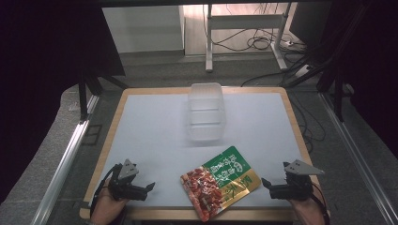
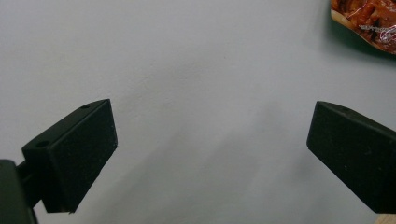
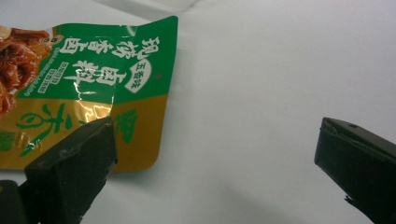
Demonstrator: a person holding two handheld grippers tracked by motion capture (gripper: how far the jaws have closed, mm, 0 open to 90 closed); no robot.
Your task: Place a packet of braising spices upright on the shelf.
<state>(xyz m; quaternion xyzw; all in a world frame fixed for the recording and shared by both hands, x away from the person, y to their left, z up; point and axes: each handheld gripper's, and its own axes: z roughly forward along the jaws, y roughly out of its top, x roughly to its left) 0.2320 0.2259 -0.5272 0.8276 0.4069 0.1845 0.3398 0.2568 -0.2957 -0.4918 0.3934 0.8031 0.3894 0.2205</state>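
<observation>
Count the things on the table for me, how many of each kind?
Snack packets: 1, the green, gold and red packet
Clear plastic boxes: 1, the clear box
Grippers: 2, left gripper and right gripper
Total: 4

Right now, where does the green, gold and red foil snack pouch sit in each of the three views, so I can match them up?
High view: the green, gold and red foil snack pouch lies flat at the table's near edge, between the two grippers.
Left gripper view: only its red corner, top right.
Right gripper view: its green and gold end, upper left, behind one jaw.
Shared landmark: the white table surface under the pouch in all views.
</observation>
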